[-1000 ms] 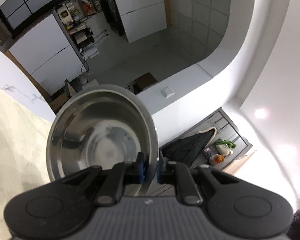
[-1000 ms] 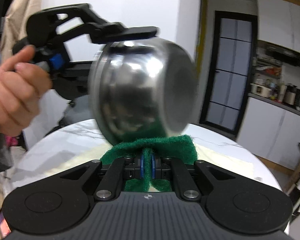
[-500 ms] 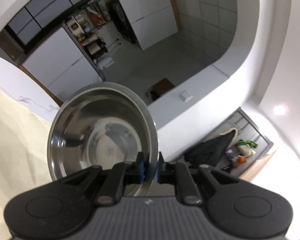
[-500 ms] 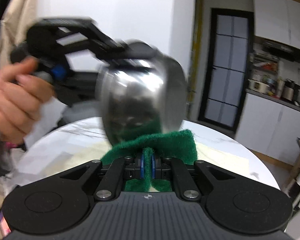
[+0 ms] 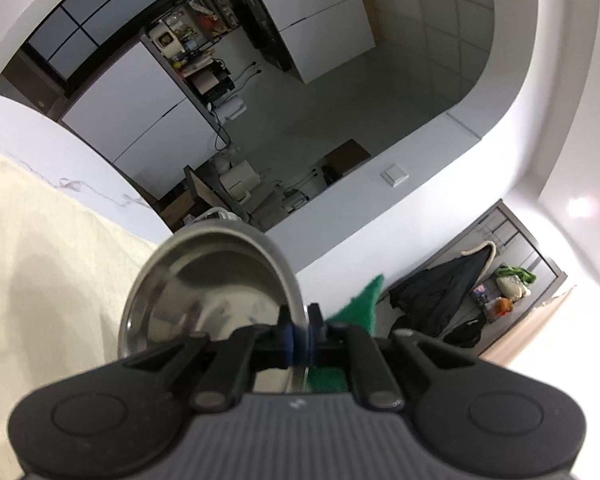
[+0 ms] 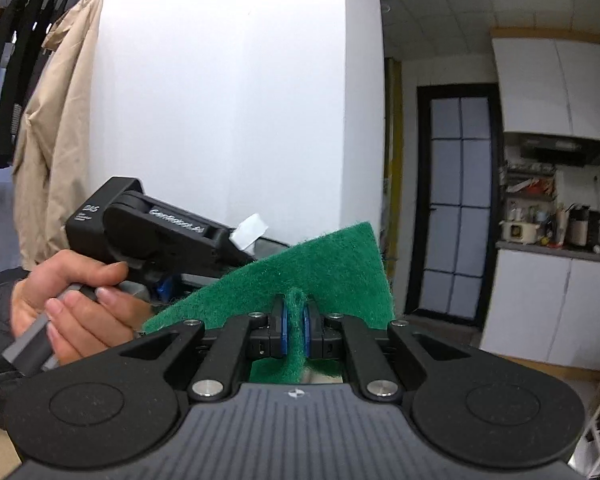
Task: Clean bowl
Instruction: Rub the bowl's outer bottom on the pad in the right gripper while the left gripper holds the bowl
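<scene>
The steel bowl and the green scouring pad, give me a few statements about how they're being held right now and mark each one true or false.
1. The left gripper is clamped on the rim of the steel bowl. True.
2. The right gripper is open and holds nothing. False: it is shut on the green scouring pad.
3. The bowl sits flat on the table. False: it is held tilted on edge, above the cream cloth.
4. A bare hand grips the left gripper's handle. True.
</scene>
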Motion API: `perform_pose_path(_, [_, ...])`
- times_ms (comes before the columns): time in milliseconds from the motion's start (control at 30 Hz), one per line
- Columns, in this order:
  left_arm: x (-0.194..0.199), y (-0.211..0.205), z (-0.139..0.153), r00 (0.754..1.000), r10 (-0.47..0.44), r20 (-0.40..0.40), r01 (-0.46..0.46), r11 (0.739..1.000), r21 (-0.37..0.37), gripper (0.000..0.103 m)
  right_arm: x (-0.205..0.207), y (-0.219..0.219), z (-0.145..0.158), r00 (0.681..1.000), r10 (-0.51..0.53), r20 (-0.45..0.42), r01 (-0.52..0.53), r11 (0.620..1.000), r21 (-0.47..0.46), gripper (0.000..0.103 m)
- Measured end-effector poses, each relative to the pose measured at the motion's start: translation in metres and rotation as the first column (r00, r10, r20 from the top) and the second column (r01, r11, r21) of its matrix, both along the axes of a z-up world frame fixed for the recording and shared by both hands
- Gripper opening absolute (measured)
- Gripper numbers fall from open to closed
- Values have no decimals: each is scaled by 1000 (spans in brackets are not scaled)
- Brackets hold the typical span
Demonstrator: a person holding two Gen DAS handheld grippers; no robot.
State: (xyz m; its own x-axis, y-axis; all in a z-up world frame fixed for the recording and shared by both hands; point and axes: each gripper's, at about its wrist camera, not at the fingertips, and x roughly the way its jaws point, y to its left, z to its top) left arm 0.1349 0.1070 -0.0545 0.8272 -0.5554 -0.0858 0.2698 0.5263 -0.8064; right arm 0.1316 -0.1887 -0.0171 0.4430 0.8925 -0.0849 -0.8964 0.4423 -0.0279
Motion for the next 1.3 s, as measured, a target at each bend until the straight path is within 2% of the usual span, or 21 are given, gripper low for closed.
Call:
perform_pose_path(100, [1, -1, 1, 1000, -21, -11, 21, 999, 24, 7, 9, -4, 0, 999, -8, -35, 9, 1000, 24, 7])
perform_pose_path(200, [1, -3, 1, 999, -45, -11, 45, 998, 31, 6, 17, -2, 1, 999, -13, -29, 14, 1000, 21, 7])
perform_pose_path(467, [-1, -13, 6, 984, -173, 34, 171, 983, 66, 7, 24, -6, 0, 999, -30, -44, 32, 999, 38, 7])
perform_pose_path(733, [-6, -21, 8, 976, -209, 60, 201, 973, 115, 6, 40, -12, -6, 994, -61, -86, 65, 997, 44, 7])
perform_pose_path(1067, [-3, -25, 5, 976, -212, 46, 204, 969, 137, 6, 40, -16, -1, 984, 112, -137, -100, 991, 91, 7])
perform_pose_path(1300, [-2, -26, 7, 974, -216, 60, 207, 970, 131, 6, 44, -17, -4, 985, 105, -140, -92, 991, 96, 7])
